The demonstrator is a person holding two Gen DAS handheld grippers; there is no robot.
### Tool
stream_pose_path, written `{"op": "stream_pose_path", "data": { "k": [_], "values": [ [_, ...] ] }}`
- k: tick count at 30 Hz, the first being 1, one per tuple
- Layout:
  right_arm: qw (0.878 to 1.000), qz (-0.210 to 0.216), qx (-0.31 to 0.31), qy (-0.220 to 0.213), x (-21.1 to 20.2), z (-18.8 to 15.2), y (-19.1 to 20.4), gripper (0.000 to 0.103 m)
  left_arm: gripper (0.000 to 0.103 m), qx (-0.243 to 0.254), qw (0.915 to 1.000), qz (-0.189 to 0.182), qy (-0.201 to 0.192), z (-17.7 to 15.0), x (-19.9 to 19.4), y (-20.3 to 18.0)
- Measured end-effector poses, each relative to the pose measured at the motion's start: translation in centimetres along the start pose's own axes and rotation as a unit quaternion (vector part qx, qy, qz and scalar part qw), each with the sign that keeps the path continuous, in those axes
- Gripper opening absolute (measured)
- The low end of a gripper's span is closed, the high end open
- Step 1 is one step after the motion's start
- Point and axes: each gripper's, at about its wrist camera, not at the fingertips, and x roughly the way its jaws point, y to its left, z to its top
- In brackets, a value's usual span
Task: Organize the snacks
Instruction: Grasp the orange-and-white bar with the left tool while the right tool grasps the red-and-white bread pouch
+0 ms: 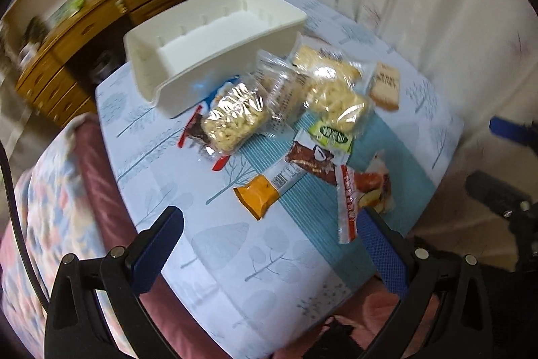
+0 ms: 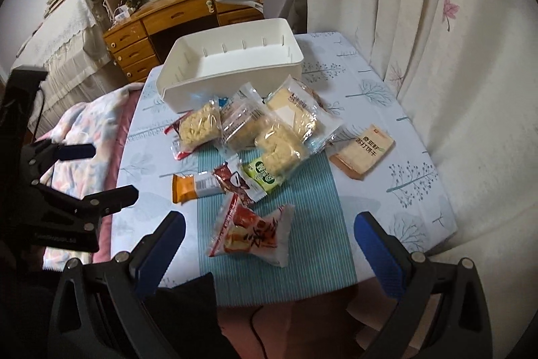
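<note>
the white bin [image 2: 232, 63] sits at the far edge of the table [image 2: 386, 130], its inside bare; the snacks lie in a loose heap just in front of it, toward the middle of the cloth; clear packs of pale biscuits [image 2: 269, 127] press against the bin's near wall; a tan cracker packet [image 2: 363, 152] lies apart toward the right edge; an orange bar [image 2: 188, 187], a brown wrapper [image 2: 233, 184] and a green packet [image 2: 264, 175] overlap nearer the front; a red and white pouch [image 2: 252, 232] lies closest to the near edge; the right gripper [image 2: 269, 232] hangs over that edge, fingers spread wide around nothing; the left gripper [image 1: 269, 224] hovers at the near left corner, likewise spread and holding nothing.
</note>
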Motion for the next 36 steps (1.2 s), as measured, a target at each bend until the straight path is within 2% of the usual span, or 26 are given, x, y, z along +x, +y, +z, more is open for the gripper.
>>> {"op": "stream_pose_path", "data": {
  "k": [5,11,16,19,22,25,30,32,36],
  "values": [
    [0.998,0.016,-0.062,0.006,2.0,-0.7,0.3,0.101,0.102,0.038,0.9988,-0.006,0.029,0.4,4.1,0.3],
    [0.988,0.033,-0.147,0.017,5.2,-1.2,0.6,0.101,0.100,0.023,0.9965,-0.034,0.073,1.7,8.8,1.3],
    [0.971,0.049,-0.231,0.033,8.1,-1.4,1.6,0.101,0.096,0.028,0.9928,-0.038,0.110,2.4,12.7,1.1],
    [0.960,0.074,-0.265,0.060,10.0,-1.6,2.2,0.101,0.096,0.031,0.9898,-0.035,0.135,2.8,14.6,1.0],
    [0.952,0.096,-0.278,0.086,11.4,-2.0,2.8,0.101,0.096,0.024,0.9871,-0.043,0.153,3.0,16.1,1.0],
    [0.942,0.119,-0.292,0.118,12.8,-2.7,3.5,0.092,0.095,0.030,0.9848,-0.046,0.164,3.1,17.3,1.0],
    [0.935,0.107,-0.312,0.127,14.3,-3.3,4.5,0.092,0.087,0.050,0.9833,-0.032,0.172,2.9,18.7,0.4],
    [0.935,0.097,-0.311,0.140,15.1,-3.4,4.5,0.088,0.078,0.055,0.9815,-0.031,0.180,2.8,19.6,-0.2],
    [0.933,0.078,-0.319,0.147,16.2,-4.1,4.7,0.079,0.073,0.069,0.9808,-0.031,0.180,2.7,20.6,-1.0]
  ]
}}
